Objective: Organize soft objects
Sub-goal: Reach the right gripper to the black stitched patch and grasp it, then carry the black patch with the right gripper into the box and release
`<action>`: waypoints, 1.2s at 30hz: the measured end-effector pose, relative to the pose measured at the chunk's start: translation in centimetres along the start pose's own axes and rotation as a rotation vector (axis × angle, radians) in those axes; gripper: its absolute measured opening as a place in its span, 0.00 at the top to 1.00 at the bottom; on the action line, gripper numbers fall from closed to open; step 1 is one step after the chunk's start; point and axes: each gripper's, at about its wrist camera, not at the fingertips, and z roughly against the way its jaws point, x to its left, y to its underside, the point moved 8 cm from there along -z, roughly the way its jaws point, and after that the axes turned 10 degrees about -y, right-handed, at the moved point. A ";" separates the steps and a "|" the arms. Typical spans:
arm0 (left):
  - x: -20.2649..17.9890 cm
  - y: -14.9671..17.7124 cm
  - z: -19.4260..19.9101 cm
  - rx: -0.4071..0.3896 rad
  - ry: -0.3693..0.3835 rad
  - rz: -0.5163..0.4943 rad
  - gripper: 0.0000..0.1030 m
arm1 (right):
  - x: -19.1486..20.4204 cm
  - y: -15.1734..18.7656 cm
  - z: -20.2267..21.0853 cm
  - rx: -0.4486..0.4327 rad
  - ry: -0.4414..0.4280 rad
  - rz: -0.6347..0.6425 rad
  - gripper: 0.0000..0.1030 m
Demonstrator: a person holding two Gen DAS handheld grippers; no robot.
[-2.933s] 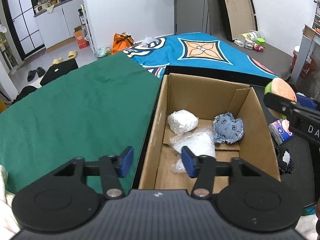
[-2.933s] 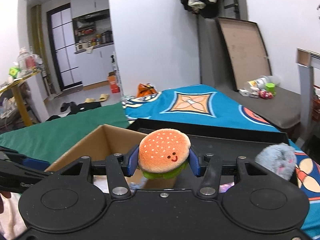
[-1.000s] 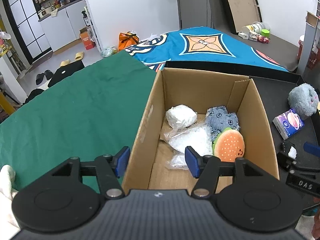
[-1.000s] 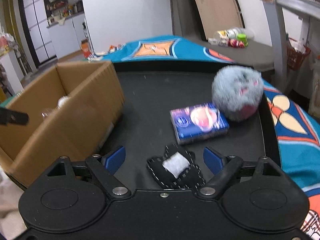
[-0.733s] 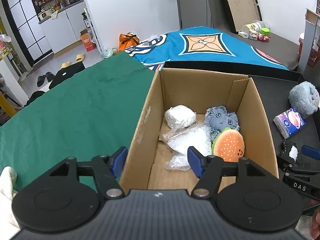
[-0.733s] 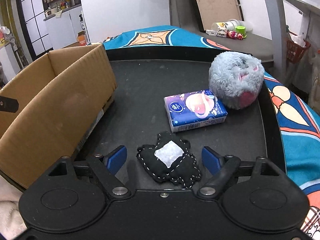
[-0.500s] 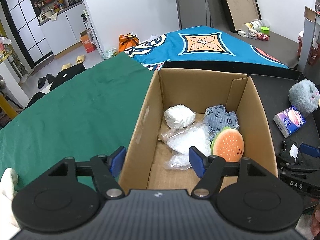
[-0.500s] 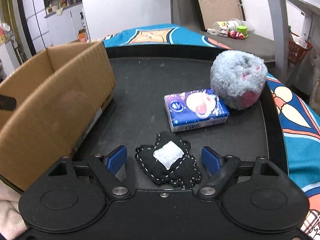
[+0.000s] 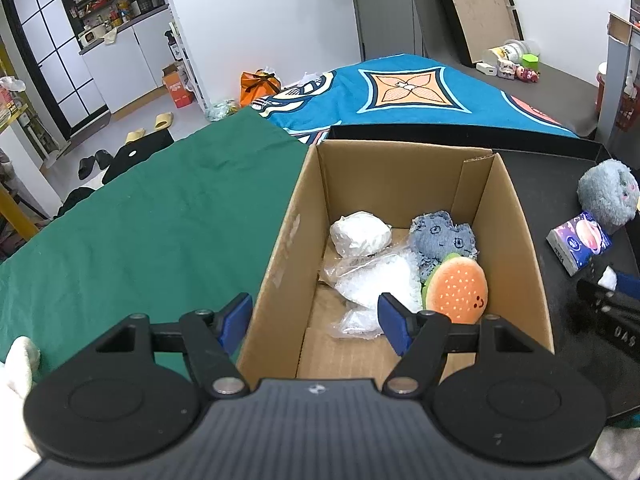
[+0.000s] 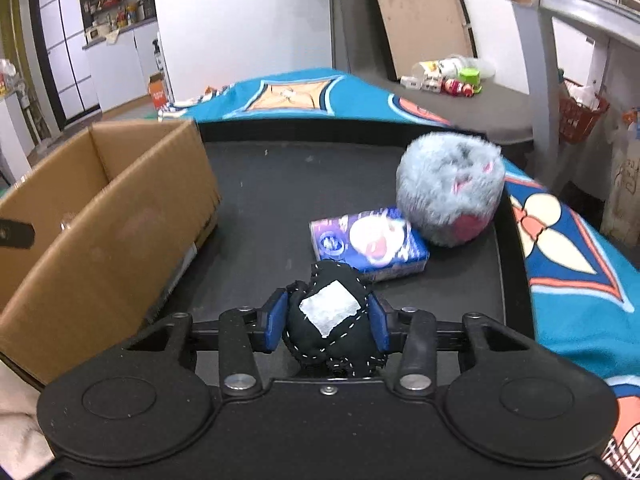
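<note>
My right gripper (image 10: 329, 322) is closing, and its blue pads press on both sides of a black stitched pouch (image 10: 324, 308) with a white patch, low over the black tray (image 10: 280, 184). Behind it lie a purple tissue pack (image 10: 368, 244) and a grey fluffy ball (image 10: 450, 192). My left gripper (image 9: 316, 326) is open and straddles the near left wall of the cardboard box (image 9: 400, 168) without gripping it. Inside the box are a burger plush (image 9: 456, 290), a blue denim plush (image 9: 444, 240), a white bundle (image 9: 360, 234) and a clear plastic bag (image 9: 376, 280).
A green cloth (image 9: 160, 220) covers the surface left of the box. A blue patterned blanket (image 9: 408, 88) lies behind the box and along the tray's right side. The box's right wall (image 10: 112, 216) stands close to the left of my right gripper.
The right jaws have come together from wide apart onto the black pouch, bunching it up between the pads. The left jaws stand slightly wider; that hand has stayed put.
</note>
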 end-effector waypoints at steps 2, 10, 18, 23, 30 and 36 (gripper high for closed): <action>0.0 0.0 0.0 0.000 -0.001 -0.002 0.34 | 0.1 -0.7 0.4 -0.018 -0.005 -0.003 0.59; 0.5 -0.1 0.1 -0.006 0.000 0.003 0.34 | 0.8 -3.2 1.6 -0.085 -0.025 -0.005 0.59; 1.5 -0.1 0.3 -0.004 0.010 0.012 0.34 | 2.2 -5.3 3.0 -0.165 -0.059 0.012 0.59; 1.7 -0.1 0.6 -0.008 0.041 0.017 0.34 | 3.3 -6.2 3.4 -0.203 -0.094 0.024 0.59; 2.5 0.0 0.6 -0.006 0.079 0.045 0.35 | 5.0 -7.3 3.4 -0.233 -0.140 0.047 0.59; 2.7 0.0 0.5 -0.007 0.111 0.058 0.38 | 6.7 -7.9 3.5 -0.242 -0.168 0.062 0.59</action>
